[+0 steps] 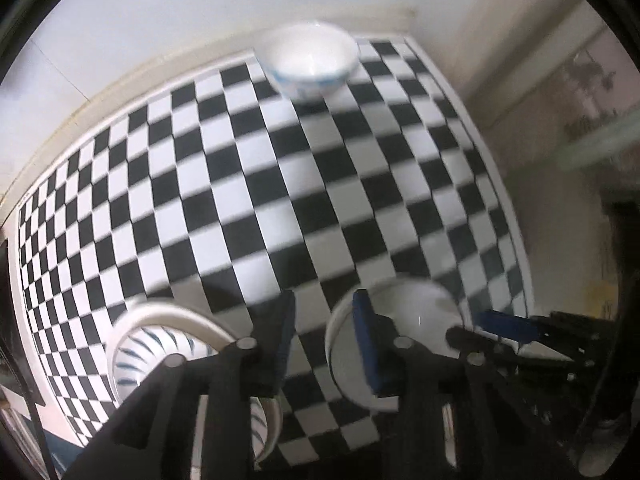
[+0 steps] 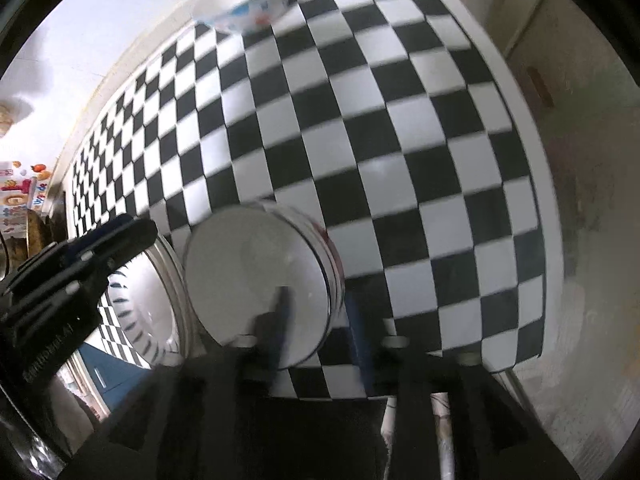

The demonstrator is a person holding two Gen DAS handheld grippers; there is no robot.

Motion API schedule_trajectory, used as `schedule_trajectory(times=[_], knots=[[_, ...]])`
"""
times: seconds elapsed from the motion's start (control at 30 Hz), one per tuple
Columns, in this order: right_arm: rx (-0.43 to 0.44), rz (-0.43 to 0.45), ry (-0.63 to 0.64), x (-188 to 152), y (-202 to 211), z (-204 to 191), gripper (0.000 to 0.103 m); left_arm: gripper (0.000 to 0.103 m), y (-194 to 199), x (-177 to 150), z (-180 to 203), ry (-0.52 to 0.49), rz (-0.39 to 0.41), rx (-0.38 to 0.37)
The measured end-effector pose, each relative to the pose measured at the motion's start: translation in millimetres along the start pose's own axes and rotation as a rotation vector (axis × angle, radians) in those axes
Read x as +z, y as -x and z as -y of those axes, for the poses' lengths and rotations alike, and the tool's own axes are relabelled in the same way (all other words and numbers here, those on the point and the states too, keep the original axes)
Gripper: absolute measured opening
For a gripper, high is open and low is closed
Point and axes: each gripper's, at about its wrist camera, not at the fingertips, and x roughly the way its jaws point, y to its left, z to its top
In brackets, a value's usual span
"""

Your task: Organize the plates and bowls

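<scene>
Left claw (image 1: pixel 322 344) released, empty above checkered table (image 1: pixel 280 184). Right claw (image 2: pixel 318 320) parted astride rim of white ceramic bowl (image 2: pixel 256 276) near table's front edge, beside blue-striped white plate (image 1: pixel 160 340). Placing step apparently done; next: fetch far-edge blue-patterned white bowl (image 1: pixel 310 60), stack.

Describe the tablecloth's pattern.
The tablecloth is a black-and-white checkerboard, clearest in the right wrist view.

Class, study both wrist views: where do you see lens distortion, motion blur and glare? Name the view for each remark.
Left wrist view: fisheye bends the checkered tablecloth into curves; the far bowl and the near bowl are smeared by motion blur. Right wrist view: the same bowing, a black vignette at the corners, a soft edge on the near bowl, and pale glare on the cloth's white squares.
</scene>
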Motion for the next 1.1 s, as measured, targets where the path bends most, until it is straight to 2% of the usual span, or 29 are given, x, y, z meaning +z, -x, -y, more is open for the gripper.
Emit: schedule_trajectory(times=[0.03,0.17,0.23,0.37,0.43,0.63,0.8,1.0,1.03,1.1], knots=[[0.004,0.023,0.006,5,6,-2,0.059,0.031,1,6,-2,0.004,0.008,0.003],[0.042,0.114,0.003,31,28,-4,0.068,0.031,-5,39,-21,0.048,0.002,0.016],[0.086,0.157,-0.018,54,37,-1,0.068,0.031,-8,58,-30,0.075,0.004,0.009],[0.113,0.203,-0.050,99,44,0,0.068,0.031,-20,107,-43,0.125,0.011,0.004],[0.134,0.202,-0.066,127,43,0,0.068,0.031,-28,128,-50,0.149,0.009,0.002],[0.109,0.189,-0.030,203,26,-15,0.068,0.031,-59,186,-62,0.178,0.007,-0.009],[0.066,0.121,-0.022,254,-10,-23,0.068,0.031,-100,214,-67,0.184,-0.064,-0.046],[0.058,0.077,-0.025,285,-34,-23,0.060,0.027,-130,226,-74,0.190,-0.096,-0.073],[0.058,0.076,-0.027,287,-35,-22,0.052,0.020,-132,226,-76,0.193,-0.097,-0.072],[0.055,0.067,-0.036,292,-38,-21,0.037,0.014,-136,226,-77,0.195,-0.102,-0.069]])
